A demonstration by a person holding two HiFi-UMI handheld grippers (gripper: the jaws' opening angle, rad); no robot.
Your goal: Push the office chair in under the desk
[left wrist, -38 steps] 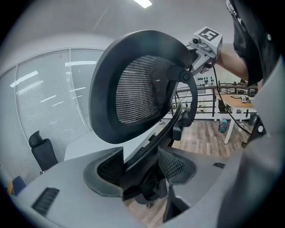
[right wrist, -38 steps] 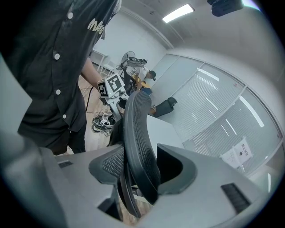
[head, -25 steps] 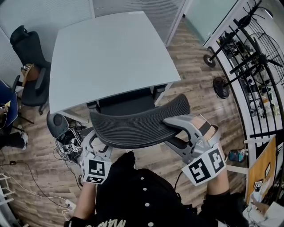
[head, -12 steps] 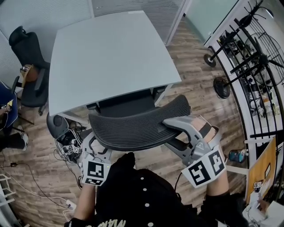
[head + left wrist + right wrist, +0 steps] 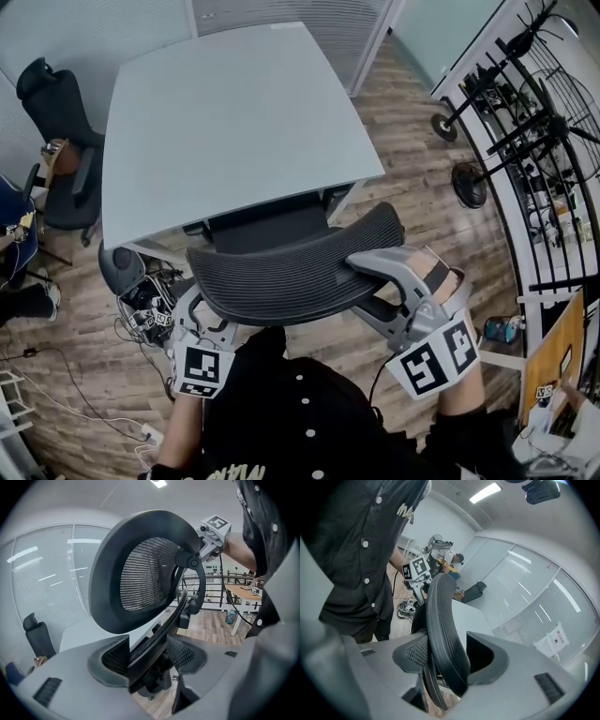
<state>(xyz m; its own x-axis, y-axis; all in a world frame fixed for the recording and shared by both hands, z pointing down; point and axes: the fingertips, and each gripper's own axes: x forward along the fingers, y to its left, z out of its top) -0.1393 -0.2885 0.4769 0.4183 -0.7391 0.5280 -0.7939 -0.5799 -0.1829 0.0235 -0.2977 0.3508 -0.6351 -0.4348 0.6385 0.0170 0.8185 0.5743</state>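
The black mesh office chair (image 5: 291, 267) stands at the near edge of the pale grey desk (image 5: 234, 122), its seat (image 5: 267, 222) partly under the top. My left gripper (image 5: 202, 314) holds the left edge of the backrest. In the left gripper view the backrest's rim (image 5: 154, 639) runs between the pads of the left gripper (image 5: 147, 656), with the headrest (image 5: 140, 573) above. My right gripper (image 5: 370, 286) clasps the backrest's right edge. In the right gripper view the mesh back (image 5: 443, 620) passes between the pads of the right gripper (image 5: 445, 656).
A second black chair (image 5: 56, 112) stands left of the desk. Cables and power strips (image 5: 141, 314) lie on the wood floor by the desk's left leg. Fan stands (image 5: 469, 183) and a wire rack (image 5: 544, 141) line the right side. A person's legs (image 5: 19, 281) show at the left edge.
Almost nothing differs: the left gripper has slipped slightly down toward the person. The chair and the right gripper stay where they were.
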